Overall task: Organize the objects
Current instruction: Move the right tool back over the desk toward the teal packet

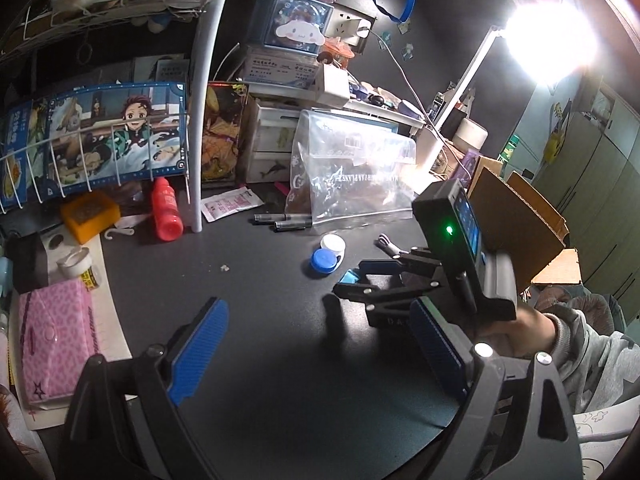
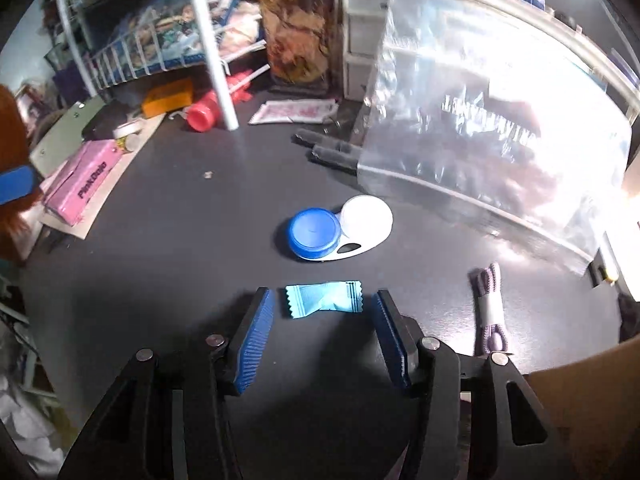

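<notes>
A dark desk (image 2: 168, 240) carries a blue-and-white lens case (image 2: 334, 232), a light-blue wrapper (image 2: 324, 299) and a lilac cable (image 2: 491, 308). A red bottle (image 1: 166, 210), pink pack (image 1: 54, 338) and clear bag (image 2: 492, 152) lie around them.

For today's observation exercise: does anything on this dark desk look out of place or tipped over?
The red plastic bottle lies on its side beside the white rack pole, not upright. A small pale crumb sits alone on the dark desk.

Dim fisheye views; blown-out lamp (image 1: 552, 36) glare upper right; motion-blurred plastic bag (image 2: 492, 120); dark, curved edges
</notes>
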Demonstrator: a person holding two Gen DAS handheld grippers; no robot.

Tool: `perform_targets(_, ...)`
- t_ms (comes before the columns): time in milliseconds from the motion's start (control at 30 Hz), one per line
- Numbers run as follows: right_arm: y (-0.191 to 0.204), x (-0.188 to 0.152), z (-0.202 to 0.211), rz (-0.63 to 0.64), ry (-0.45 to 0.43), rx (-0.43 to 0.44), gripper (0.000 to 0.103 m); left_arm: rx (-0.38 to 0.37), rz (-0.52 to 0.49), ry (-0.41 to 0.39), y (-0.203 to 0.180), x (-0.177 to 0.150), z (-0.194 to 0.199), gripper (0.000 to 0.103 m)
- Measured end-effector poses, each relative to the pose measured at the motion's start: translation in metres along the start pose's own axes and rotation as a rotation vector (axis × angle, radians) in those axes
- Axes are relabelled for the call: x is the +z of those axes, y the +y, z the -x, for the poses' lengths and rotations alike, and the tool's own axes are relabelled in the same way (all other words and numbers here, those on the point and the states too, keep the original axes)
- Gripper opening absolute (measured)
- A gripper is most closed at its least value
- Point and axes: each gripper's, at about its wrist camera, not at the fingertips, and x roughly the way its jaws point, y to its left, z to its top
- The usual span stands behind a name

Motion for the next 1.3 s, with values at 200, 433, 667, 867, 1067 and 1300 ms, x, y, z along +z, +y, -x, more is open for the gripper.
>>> perform_targets(200, 0.004, 0.003, -0.002, 0.029, 0.026, 0.009, 0.029, -0.008, 0.007, 0.001, 0.002, 0.004, -0.002, 0.091)
perform_targets(433, 0.01, -0.007, 0.009, 0.055, 0.018, 0.047, 0.015, -0.032, 0.003, 0.031, 0.001, 0.006, -0.009, 0.091)
perform_targets(667, 0.018, -0.02, 0.028, 0.111, 0.001, 0.079, 0.031, -0.051, 0.018, 0.042, -0.003, 0.003, -0.009, 0.091)
perform_targets(867, 0.012, -0.023, 0.022, 0.114, 0.031, 0.081, 0.04, -0.048, 0.015, 0.044, -0.007, 0.001, -0.008, 0.091)
perform_targets(1067, 0.019, -0.026, 0.02, 0.146, 0.029, 0.102, 0.041, -0.043, 0.014, 0.048, -0.008, 0.001, -0.007, 0.091)
perform_targets(1300, 0.03, -0.034, 0.025, 0.128, 0.084, 0.26, 0.041, -0.037, 0.016, 0.049, -0.007, -0.001, -0.005, 0.091)
